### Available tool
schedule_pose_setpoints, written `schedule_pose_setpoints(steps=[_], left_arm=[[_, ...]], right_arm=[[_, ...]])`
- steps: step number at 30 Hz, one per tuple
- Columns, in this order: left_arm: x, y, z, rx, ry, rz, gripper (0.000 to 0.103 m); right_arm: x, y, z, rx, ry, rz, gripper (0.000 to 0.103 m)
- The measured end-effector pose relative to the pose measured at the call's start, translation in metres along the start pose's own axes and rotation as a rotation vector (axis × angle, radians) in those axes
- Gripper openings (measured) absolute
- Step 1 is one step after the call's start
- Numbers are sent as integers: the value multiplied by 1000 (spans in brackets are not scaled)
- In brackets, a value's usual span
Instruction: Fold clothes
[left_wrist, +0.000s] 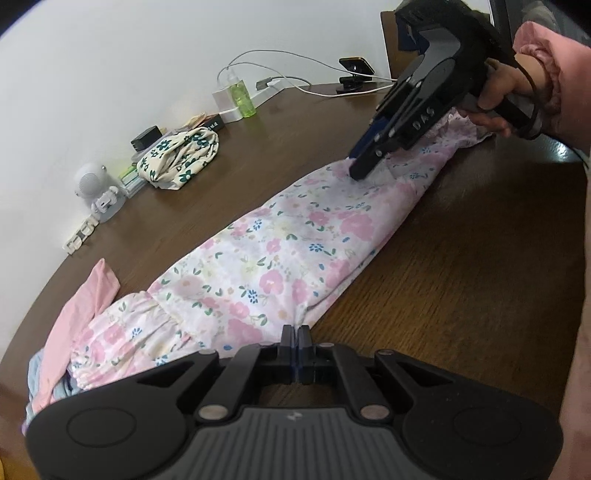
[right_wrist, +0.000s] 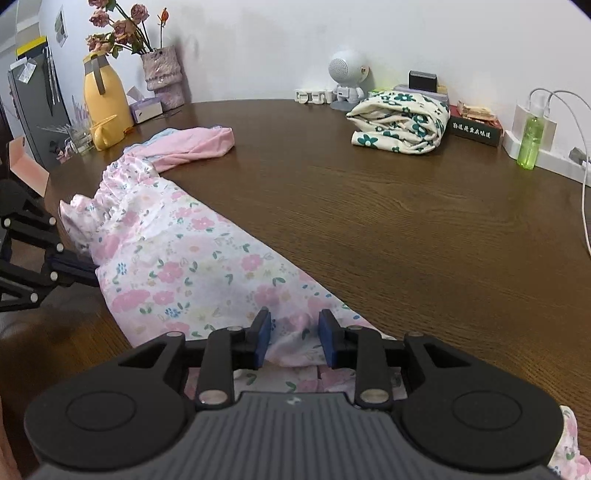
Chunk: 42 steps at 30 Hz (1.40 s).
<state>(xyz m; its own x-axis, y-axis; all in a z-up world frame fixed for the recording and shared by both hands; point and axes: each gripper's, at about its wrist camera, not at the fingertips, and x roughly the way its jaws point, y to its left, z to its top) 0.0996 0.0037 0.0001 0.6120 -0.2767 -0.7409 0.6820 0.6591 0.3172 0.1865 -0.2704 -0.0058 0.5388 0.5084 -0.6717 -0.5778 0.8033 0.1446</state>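
A long pink floral garment (left_wrist: 280, 251) (right_wrist: 192, 258) lies folded in a narrow strip across the brown wooden table (left_wrist: 461, 277) (right_wrist: 369, 206). My left gripper (left_wrist: 295, 334) (right_wrist: 90, 271) is shut on the garment's side edge near its ruffled end. At the opposite end, my right gripper (right_wrist: 293, 332) (left_wrist: 360, 171) is open and presses down on the cloth, with a hump of fabric between its blue pads. A person's hand (left_wrist: 498, 92) in a pink sleeve holds the right gripper.
A plain pink garment (left_wrist: 85, 306) (right_wrist: 195, 142) lies past the ruffled end. By the wall are a folded cream cloth with green flowers (left_wrist: 181, 155) (right_wrist: 400, 123), a white robot speaker (right_wrist: 345, 77), a green bottle (right_wrist: 530, 142), charger cables, a yellow jug (right_wrist: 105, 103) and a flower vase (right_wrist: 164, 75).
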Motion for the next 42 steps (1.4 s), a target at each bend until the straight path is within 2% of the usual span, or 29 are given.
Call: schedule_pose_setpoints(steps=[4, 6, 10, 11, 12, 14, 17, 18, 20, 25, 26, 27, 29, 33, 38, 40, 42], left_arm=[[-3, 1, -2, -13, -2, -12, 1], [-6, 4, -2, -38, -15, -37, 1], [-18, 21, 14, -114, -95, -46, 9], [-19, 25, 20, -130, -114, -42, 17], [-16, 27, 27, -134, -122, -31, 30], [-3, 31, 39, -136, -124, -14, 45], [24, 38, 45, -161, -79, -20, 44], [32, 41, 42, -172, -62, -22, 40], [41, 51, 31, -198, -35, -18, 30], [35, 88, -13, -330, -23, 2, 24], [32, 96, -22, -361, -22, 10, 25], [30, 103, -28, -383, -21, 14, 30], [25, 112, -36, -395, -21, 9, 31], [24, 115, -42, -339, -7, 30, 31], [24, 120, -50, -378, -37, 0, 32], [23, 121, -54, -390, -48, -6, 32], [23, 122, -55, -397, -55, -10, 33]], right_arm=[[-14, 17, 15, -32, -92, 58, 38], [-12, 33, 18, -77, -101, 102, 42], [15, 52, 10, -150, -22, 93, 43], [21, 53, 7, -156, -5, 86, 43], [23, 54, 3, -162, -2, 79, 43], [26, 59, -3, -177, -5, 61, 44], [27, 66, -7, -196, -10, 35, 48], [27, 67, -8, -195, -14, 29, 48], [28, 69, -11, -190, -19, 25, 49], [26, 68, -16, -190, -35, 24, 52], [26, 68, -17, -191, -35, 24, 54], [25, 68, -18, -193, -35, 24, 54], [24, 67, -19, -196, -35, 26, 54], [25, 69, -21, -195, -38, 19, 54], [25, 71, -25, -191, -53, 10, 56], [23, 72, -27, -197, -54, 2, 59], [21, 70, -30, -192, -48, -13, 76]])
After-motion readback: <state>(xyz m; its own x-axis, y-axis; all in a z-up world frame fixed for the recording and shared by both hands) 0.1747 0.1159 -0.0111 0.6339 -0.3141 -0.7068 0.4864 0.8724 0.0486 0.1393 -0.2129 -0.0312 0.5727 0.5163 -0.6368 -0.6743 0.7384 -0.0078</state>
